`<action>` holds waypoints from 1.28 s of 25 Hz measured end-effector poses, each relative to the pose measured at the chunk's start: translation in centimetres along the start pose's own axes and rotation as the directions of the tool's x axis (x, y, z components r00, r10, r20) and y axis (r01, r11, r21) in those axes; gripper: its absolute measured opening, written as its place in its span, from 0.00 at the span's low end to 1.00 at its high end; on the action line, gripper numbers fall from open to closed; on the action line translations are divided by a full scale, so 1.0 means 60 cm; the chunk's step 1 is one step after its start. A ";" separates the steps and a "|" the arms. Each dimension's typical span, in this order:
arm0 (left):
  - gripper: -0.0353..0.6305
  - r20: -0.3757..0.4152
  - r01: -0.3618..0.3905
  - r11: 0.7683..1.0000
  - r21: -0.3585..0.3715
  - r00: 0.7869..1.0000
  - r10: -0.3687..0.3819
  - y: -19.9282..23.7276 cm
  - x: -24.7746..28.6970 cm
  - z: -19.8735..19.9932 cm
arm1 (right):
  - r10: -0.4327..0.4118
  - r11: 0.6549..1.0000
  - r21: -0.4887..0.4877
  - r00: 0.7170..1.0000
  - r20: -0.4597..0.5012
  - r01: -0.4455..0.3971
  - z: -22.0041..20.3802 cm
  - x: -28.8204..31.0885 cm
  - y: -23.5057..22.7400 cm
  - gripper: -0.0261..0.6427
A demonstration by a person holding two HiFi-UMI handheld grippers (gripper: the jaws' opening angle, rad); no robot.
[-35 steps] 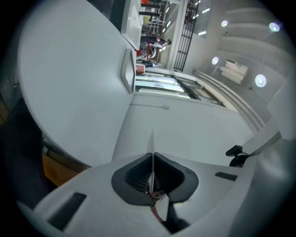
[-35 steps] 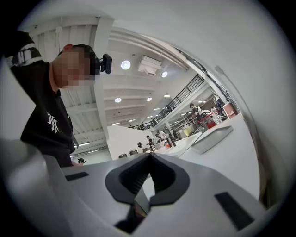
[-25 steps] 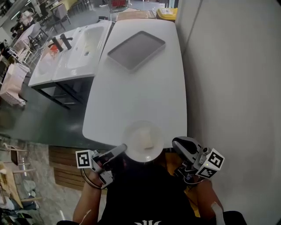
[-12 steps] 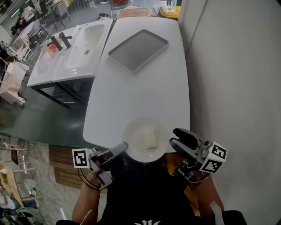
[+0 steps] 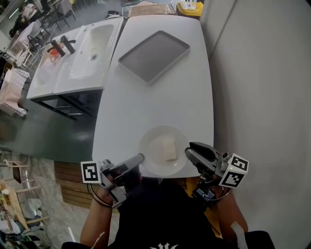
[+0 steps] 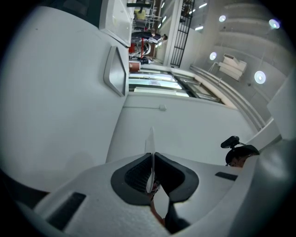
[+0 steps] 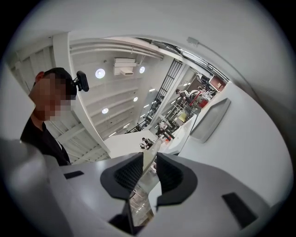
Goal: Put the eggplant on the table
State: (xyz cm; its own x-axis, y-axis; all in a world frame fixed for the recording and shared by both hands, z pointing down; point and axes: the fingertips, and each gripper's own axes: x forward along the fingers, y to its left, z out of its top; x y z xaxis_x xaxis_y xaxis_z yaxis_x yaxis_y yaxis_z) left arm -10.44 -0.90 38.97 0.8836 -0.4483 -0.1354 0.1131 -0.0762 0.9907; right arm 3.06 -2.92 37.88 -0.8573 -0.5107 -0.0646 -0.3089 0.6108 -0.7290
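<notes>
Now that the plate (image 5: 149, 146) carrying the pale eggplant piece (image 5: 169, 150) has come forward over the table (image 5: 155, 107) at its near edge, the left gripper (image 5: 140, 157) pinches its left rim while the right gripper (image 5: 188, 148) is closing its jaws around the right rim, so set-down seems close.

From my end it's mostly white: glossy white oblong table (image 5: 155, 104), white ceramic sink basin (image 5: 90, 44). The flat rectangular tray (image 5: 154, 56) is mid grey, the round translucent plate (image 5: 151, 160) milky, the small soft-edged block (image 5: 169, 149) pale cream. The left marker cube (image 5: 91, 172) and right marker cube (image 5: 233, 171) have black-and-white squares. The plastic bin (image 5: 190, 8) is yellow.
</notes>
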 end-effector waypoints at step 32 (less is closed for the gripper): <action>0.07 -0.109 -0.333 0.927 0.170 0.929 0.353 0.194 0.087 0.182 | -0.198 0.927 0.303 0.975 -0.100 0.220 -0.003 0.076 -0.278 0.07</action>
State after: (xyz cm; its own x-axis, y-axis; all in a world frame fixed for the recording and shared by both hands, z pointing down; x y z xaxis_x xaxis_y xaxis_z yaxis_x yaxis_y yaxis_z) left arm -9.48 -13.88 49.61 0.9103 -0.3466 0.2262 -0.2666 -0.0732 0.9610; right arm 4.22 -15.37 49.89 -0.8161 -0.5581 0.1498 -0.3498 0.2707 -0.8969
